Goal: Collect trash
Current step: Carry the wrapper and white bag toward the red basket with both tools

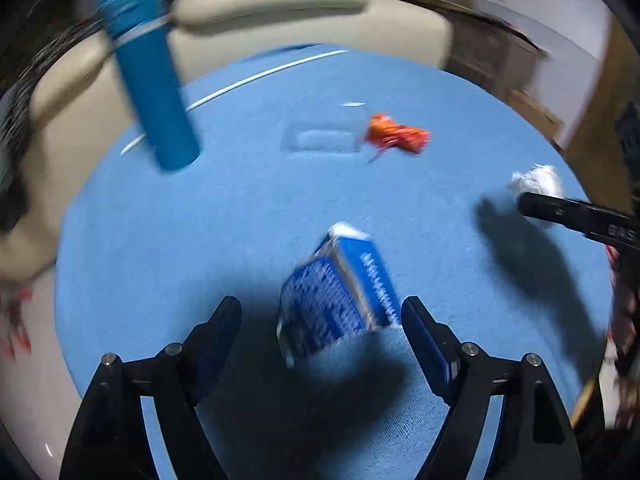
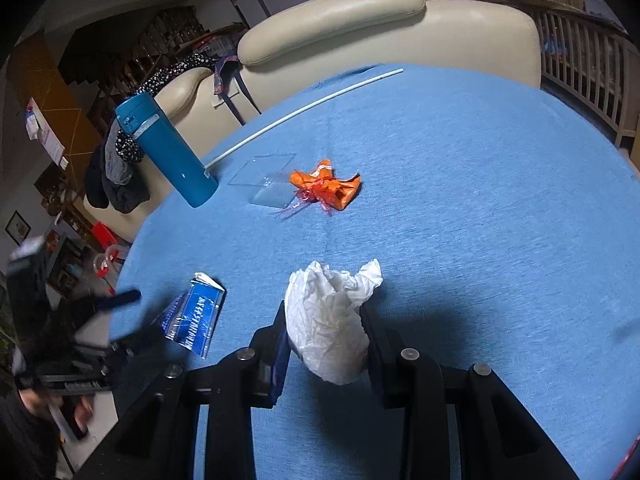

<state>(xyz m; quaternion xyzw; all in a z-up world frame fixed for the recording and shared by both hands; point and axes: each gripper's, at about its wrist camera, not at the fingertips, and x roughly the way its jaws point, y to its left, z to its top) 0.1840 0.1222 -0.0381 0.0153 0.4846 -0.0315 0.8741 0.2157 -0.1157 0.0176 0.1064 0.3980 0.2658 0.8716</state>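
Note:
On the blue cloth, a crumpled blue drink carton [image 1: 340, 296] lies tilted between the wide-apart fingers of my left gripper [image 1: 322, 308], which is open. The carton sits close to the right finger and well clear of the left one. My right gripper [image 2: 324, 308] is shut on a crumpled white tissue [image 2: 332, 320], which bulges out above the fingers. The tissue [image 1: 538, 178] also shows at the right of the left wrist view, behind a black finger. An orange wrapper [image 2: 326, 186] with red ribbon lies further back, mid-table. The carton [image 2: 196, 320] lies left of the tissue.
A round table under blue cloth [image 2: 480, 200] carries a tall teal bottle [image 2: 168, 148] at the back left. A clear plastic piece [image 2: 264, 176] lies beside the wrapper, and a thin white rod [image 2: 304, 110] near the far edge. A cream sofa [image 2: 360, 20] stands behind.

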